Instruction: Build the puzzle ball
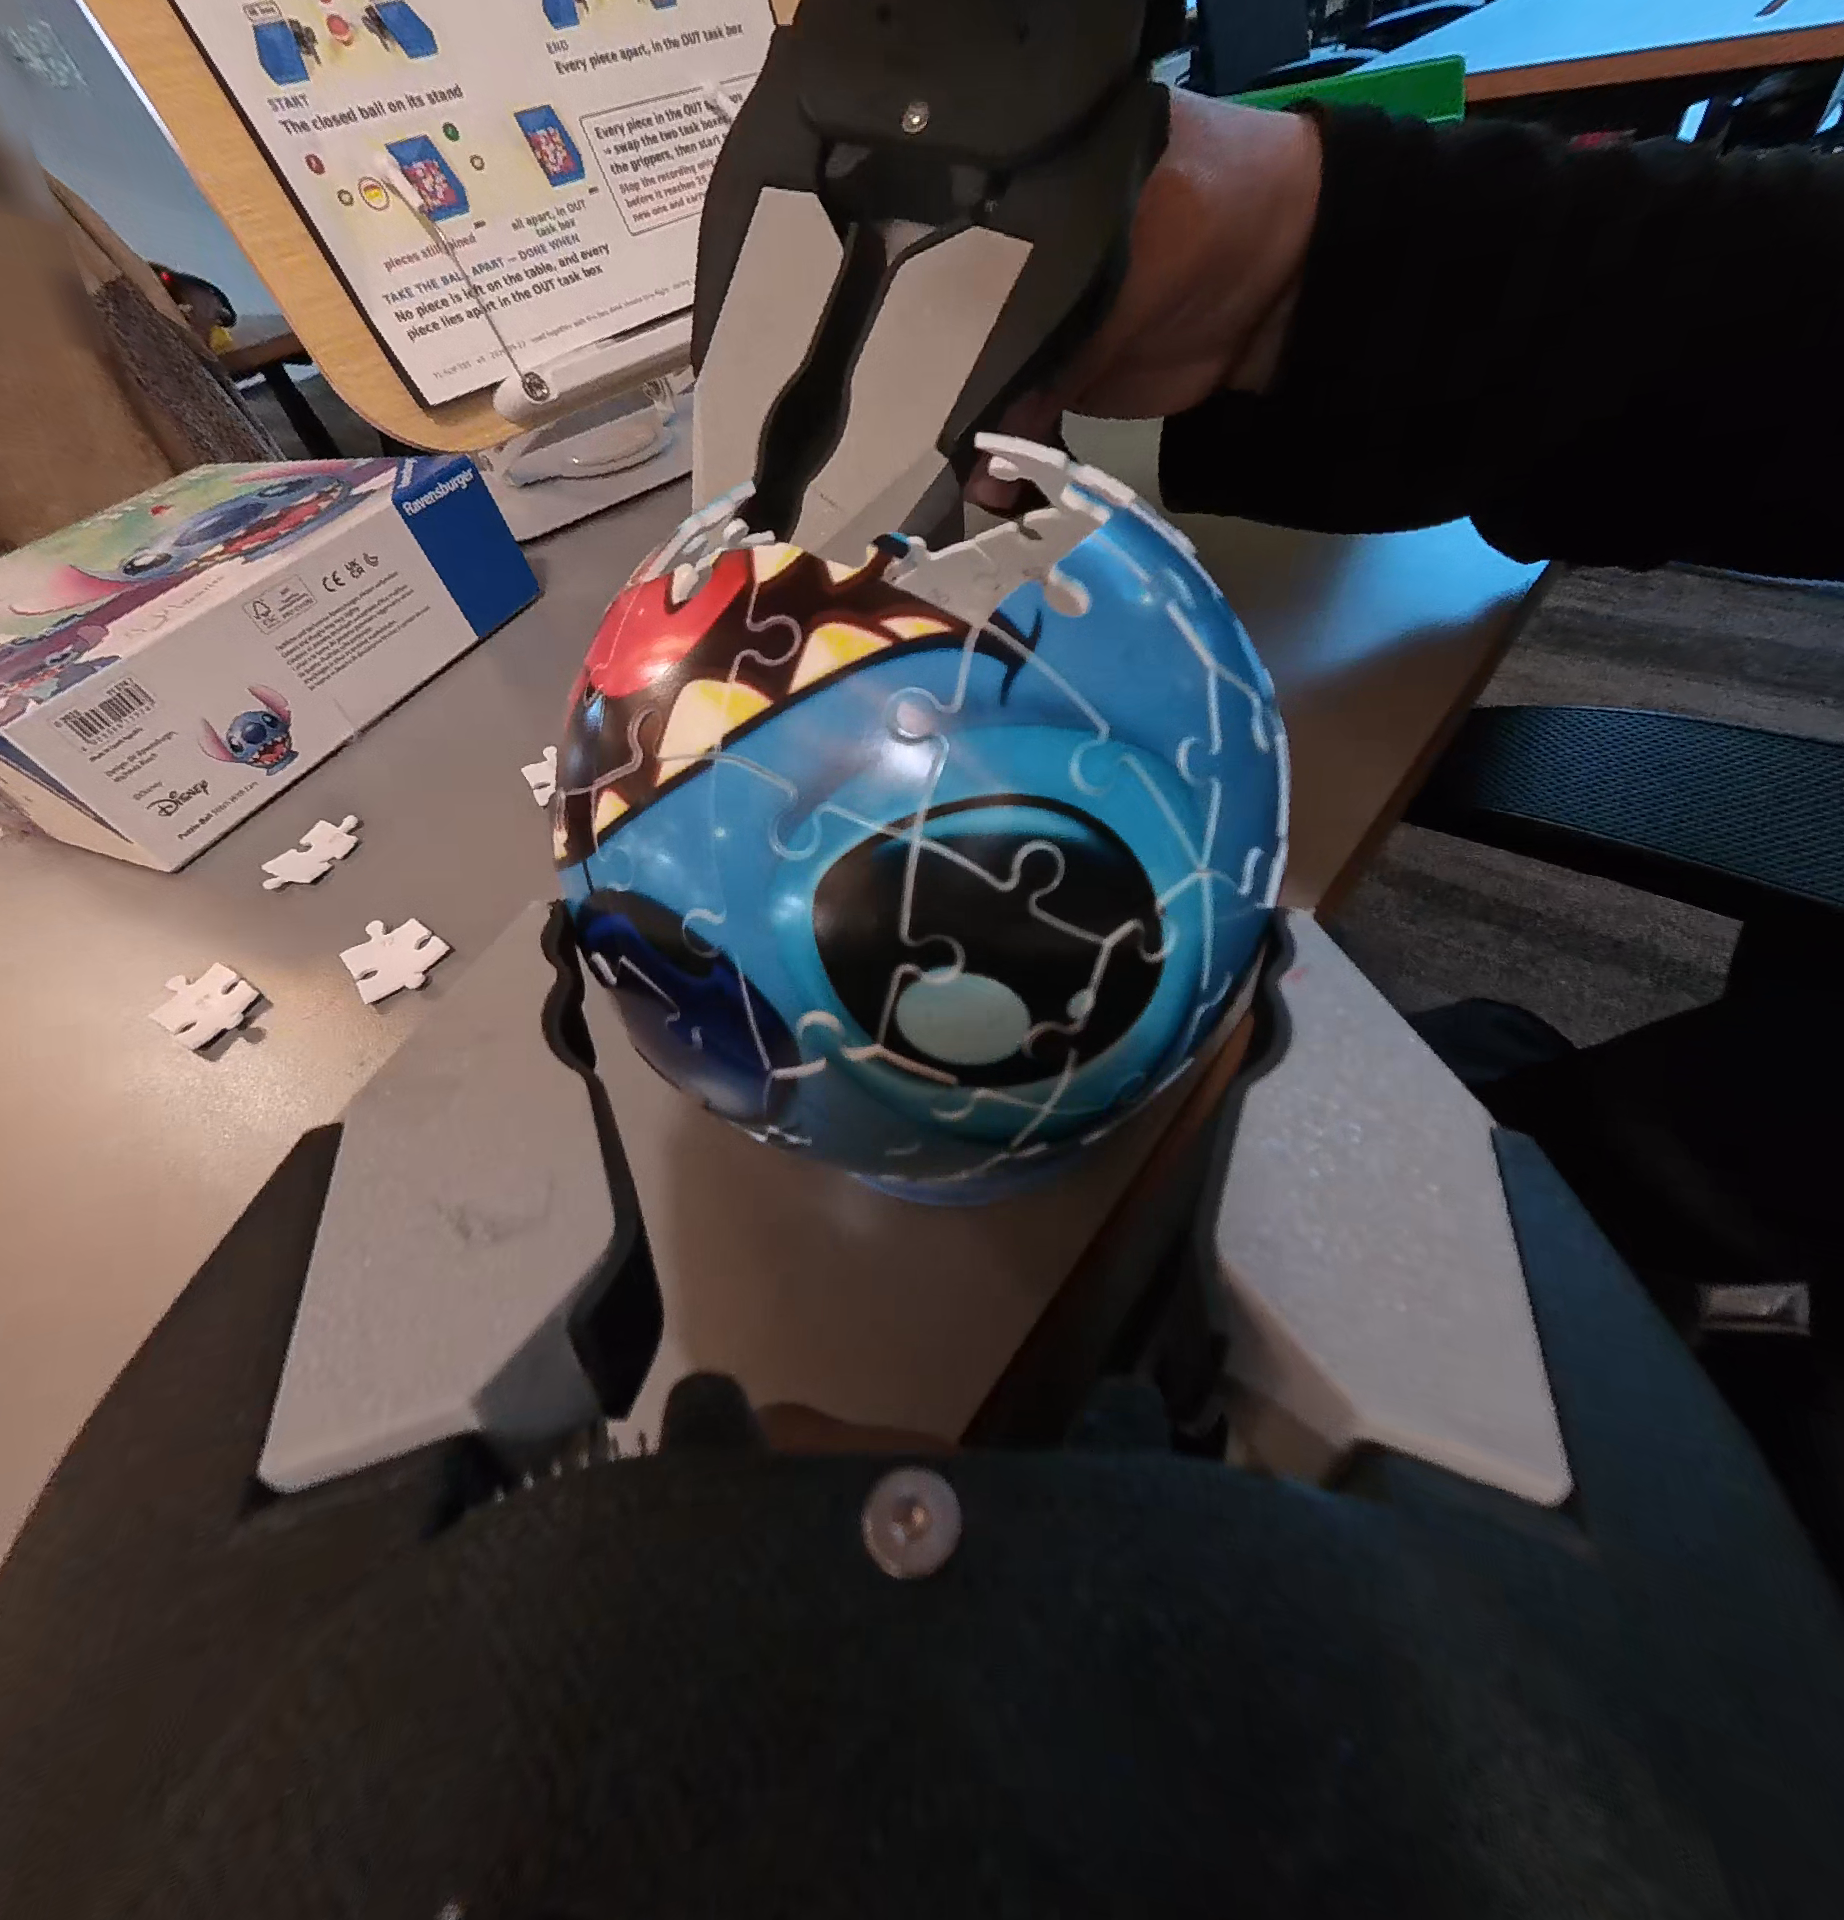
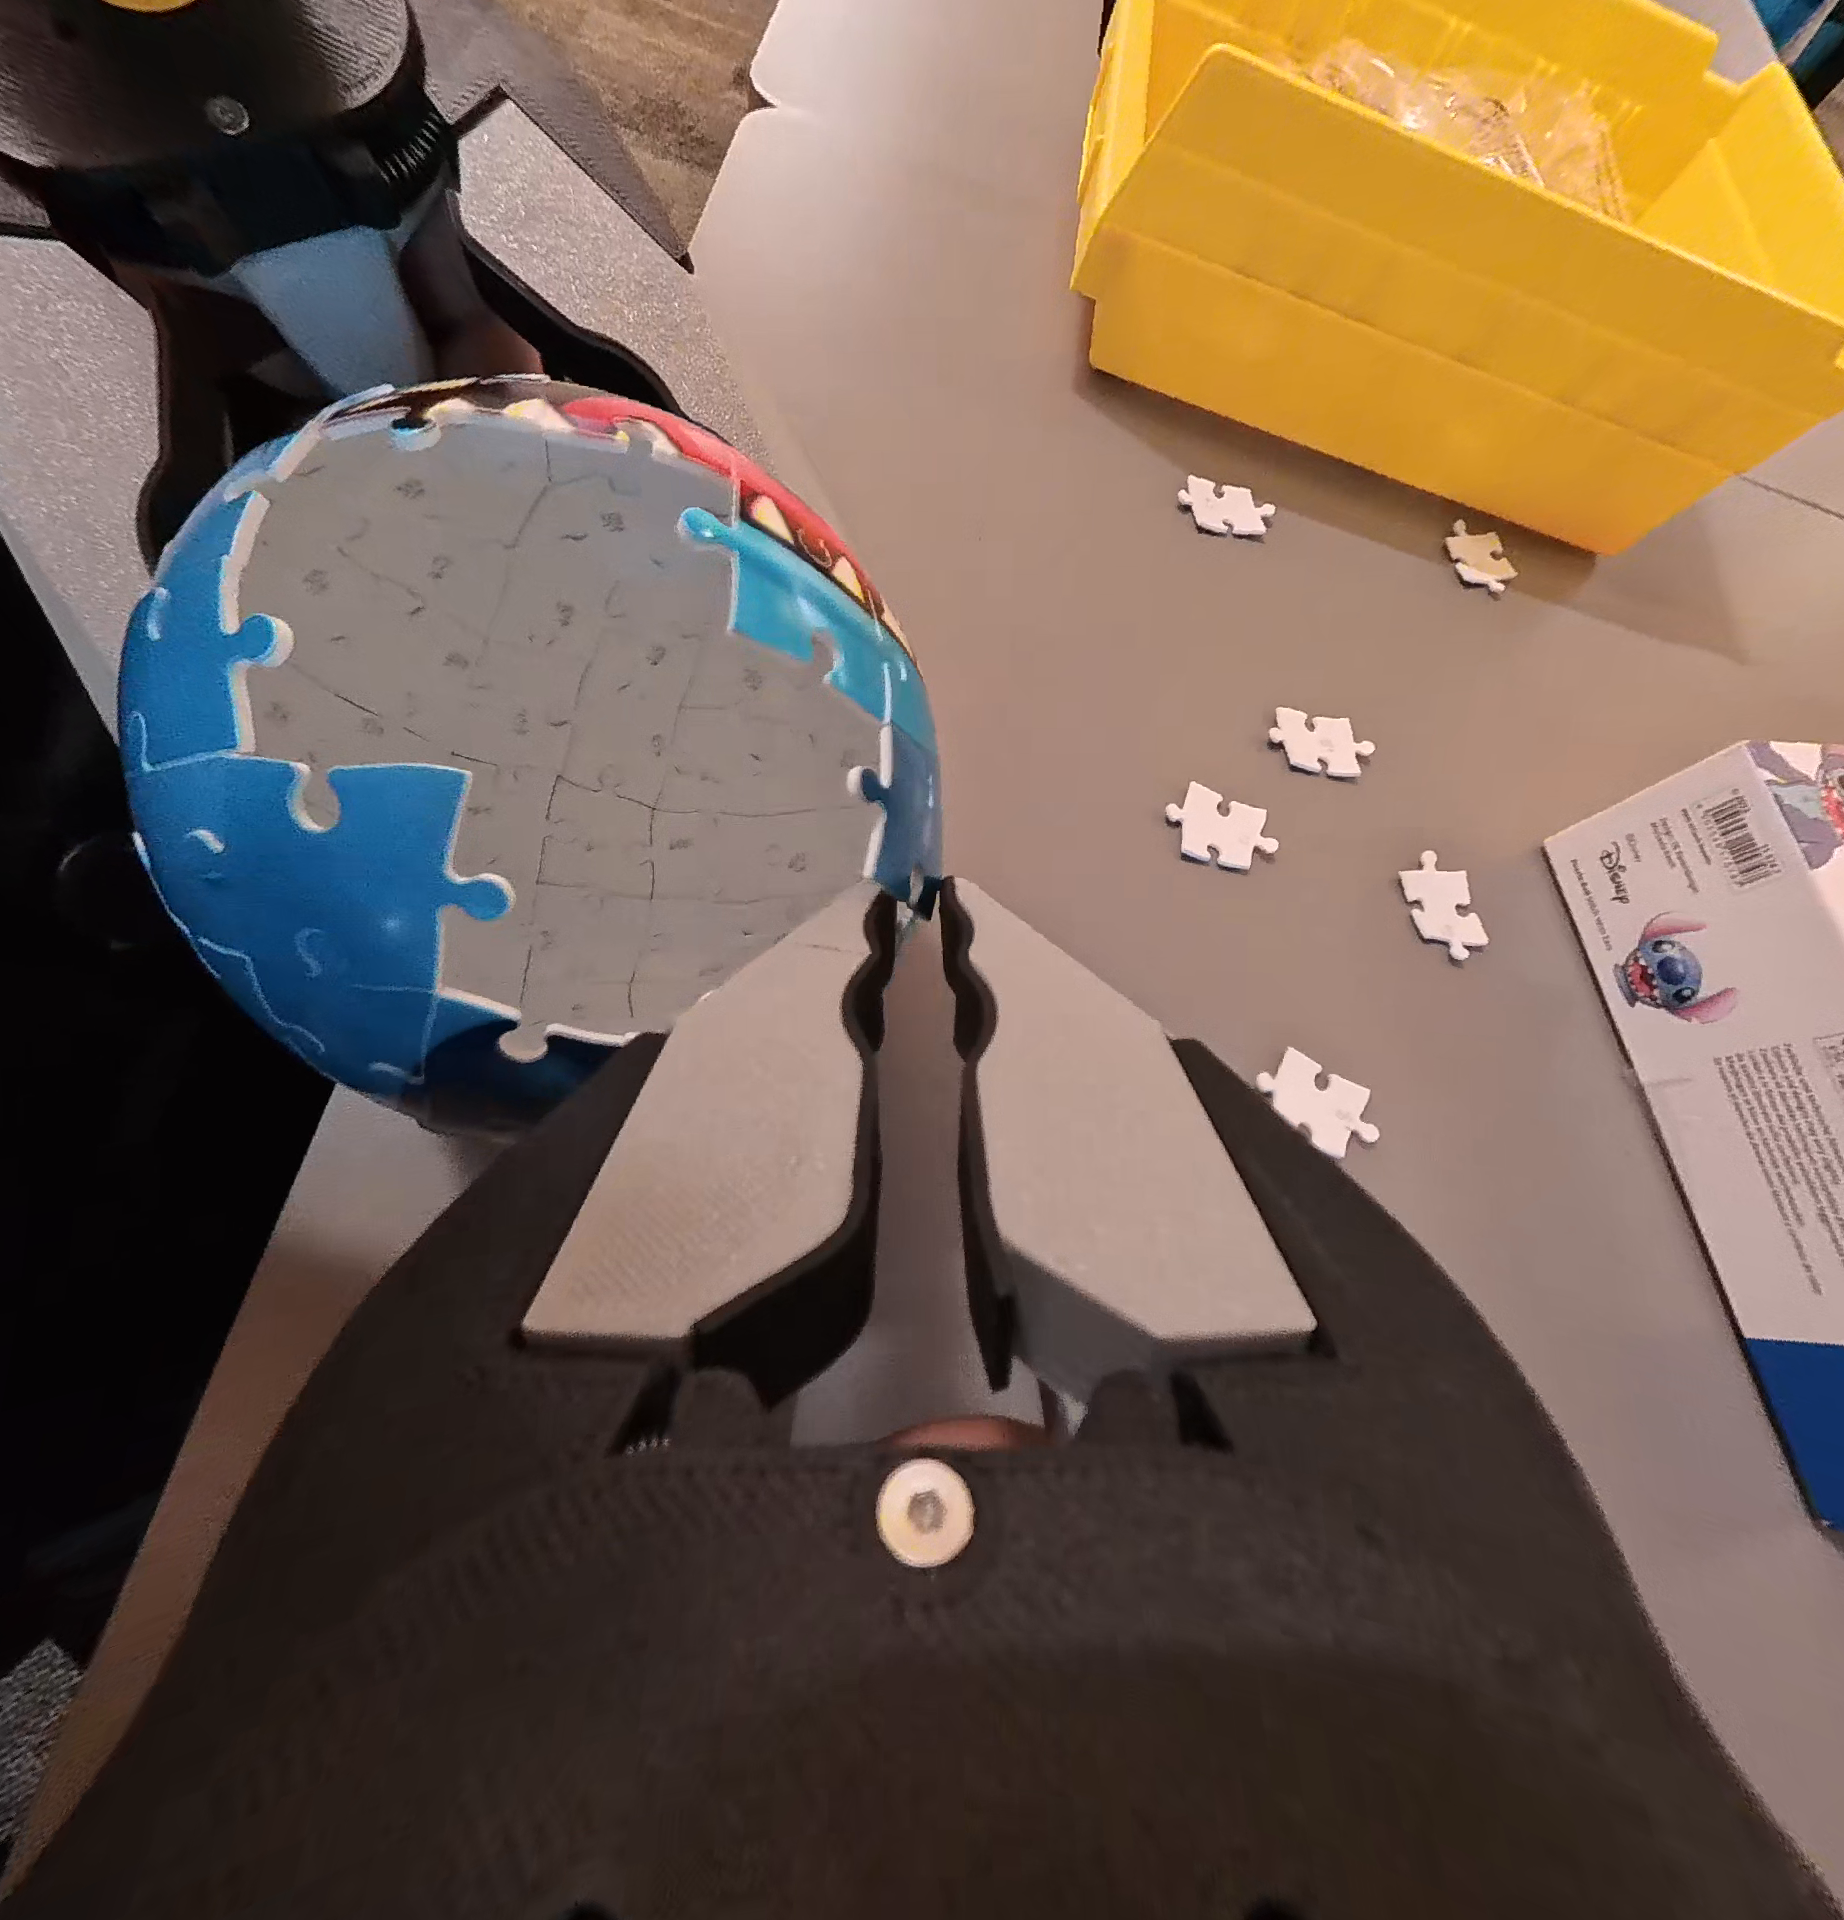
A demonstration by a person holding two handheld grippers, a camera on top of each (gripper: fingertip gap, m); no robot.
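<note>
The puzzle ball point(image 1: 918, 831) is a blue partial sphere with a red mouth and a black eye. My left gripper point(image 1: 918, 935) is shut on it, one finger on each side, and holds it over the table's edge. Its open side shows the grey inside in the right wrist view point(image 2: 544, 675). My right gripper point(image 2: 913, 904) is shut on a small blue piece point(image 2: 913, 891) at the ball's open rim. It also shows at the top of the left wrist view point(image 1: 876, 520). Several loose white pieces point(image 2: 1219, 826) lie face down on the table.
The puzzle box point(image 1: 222, 644) lies at the left and also shows in the right wrist view point(image 2: 1749, 1039). A yellow bin point(image 2: 1417, 343) stands beyond the pieces. An instruction sheet point(image 1: 482, 187) stands on a holder behind. A dark chair point(image 1: 1676, 800) is beside the grey table point(image 1: 87, 1195). Some 8 centimeters of space lies between my two pairs of fingers.
</note>
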